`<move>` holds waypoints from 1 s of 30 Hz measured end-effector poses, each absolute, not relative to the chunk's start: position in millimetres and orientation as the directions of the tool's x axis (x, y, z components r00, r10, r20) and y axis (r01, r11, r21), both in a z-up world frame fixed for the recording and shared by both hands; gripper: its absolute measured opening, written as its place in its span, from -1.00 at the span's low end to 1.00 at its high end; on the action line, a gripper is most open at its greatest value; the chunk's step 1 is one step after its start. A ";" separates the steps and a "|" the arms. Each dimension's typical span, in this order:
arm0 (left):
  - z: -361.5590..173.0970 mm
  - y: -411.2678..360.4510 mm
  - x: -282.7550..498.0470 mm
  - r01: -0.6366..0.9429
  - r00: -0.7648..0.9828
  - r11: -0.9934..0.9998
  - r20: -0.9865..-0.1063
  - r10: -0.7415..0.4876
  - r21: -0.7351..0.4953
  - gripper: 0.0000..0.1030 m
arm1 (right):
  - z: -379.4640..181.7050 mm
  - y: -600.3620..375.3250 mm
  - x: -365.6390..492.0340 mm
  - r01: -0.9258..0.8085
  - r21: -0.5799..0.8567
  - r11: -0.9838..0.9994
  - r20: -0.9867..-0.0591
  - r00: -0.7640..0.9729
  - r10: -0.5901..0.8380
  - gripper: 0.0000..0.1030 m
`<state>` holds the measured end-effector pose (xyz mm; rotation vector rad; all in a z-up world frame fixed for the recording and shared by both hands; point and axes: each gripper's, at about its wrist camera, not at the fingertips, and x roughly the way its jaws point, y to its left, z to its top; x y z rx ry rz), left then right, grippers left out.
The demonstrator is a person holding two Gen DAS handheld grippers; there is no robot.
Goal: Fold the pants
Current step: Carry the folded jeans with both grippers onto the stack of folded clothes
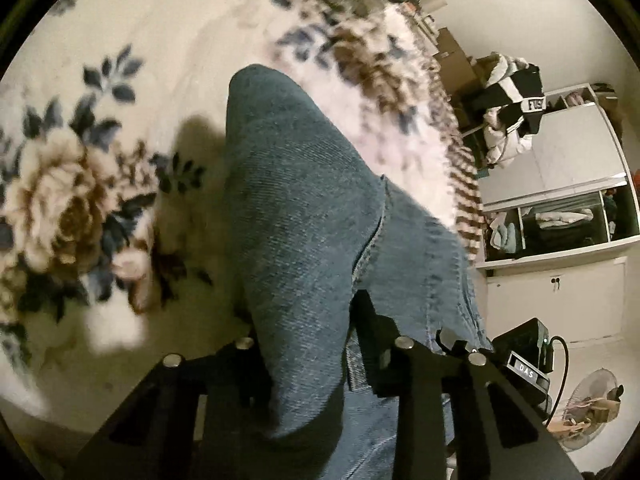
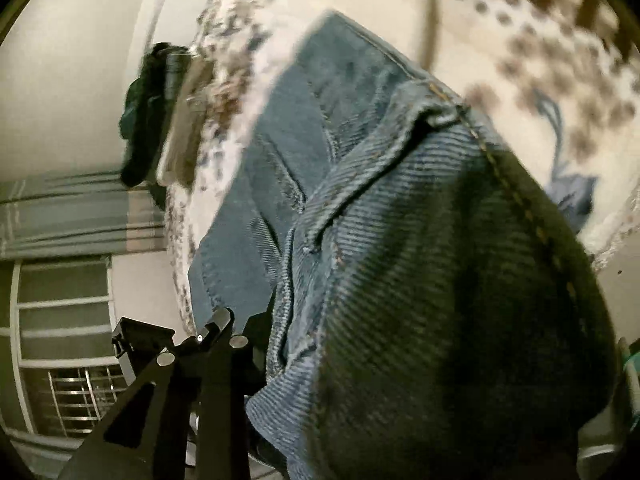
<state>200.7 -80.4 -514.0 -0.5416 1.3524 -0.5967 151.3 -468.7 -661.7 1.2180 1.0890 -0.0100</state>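
Note:
Blue denim pants rise off the floral blanket as a raised fold running away from the camera. My left gripper is shut on the pants, and the cloth bunches between its black fingers. In the right wrist view the pants fill most of the picture, with a seam and orange stitching showing. My right gripper is shut on that cloth. Its left finger shows, while the other is hidden under the denim. The rest of the pants trails down onto the blanket.
The blanket covers a bed. A white wardrobe with open shelves and a pile of clothes stand to the right, with a fan on the floor. A black box marked DAS sits near the fingers. A barred window and curtain are on the left.

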 end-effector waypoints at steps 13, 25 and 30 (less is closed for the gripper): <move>-349.6 -74.2 266.4 0.149 0.241 0.697 -0.658 -0.714 -0.702 -0.50 | -482.2 -476.5 244.9 0.383 0.795 0.469 -0.602 0.591 0.537 -0.37; -271.3 -49.8 533.9 0.246 0.380 0.652 -0.548 -0.745 -0.717 -0.50 | -398.8 -457.1 519.9 0.225 0.841 0.493 -0.480 0.732 0.484 -0.37; -289.1 -35.8 637.5 0.259 0.399 0.668 -0.552 -0.732 -0.698 -0.50 | -422.4 -444.5 649.5 0.191 0.843 0.502 -0.458 0.745 0.485 -0.37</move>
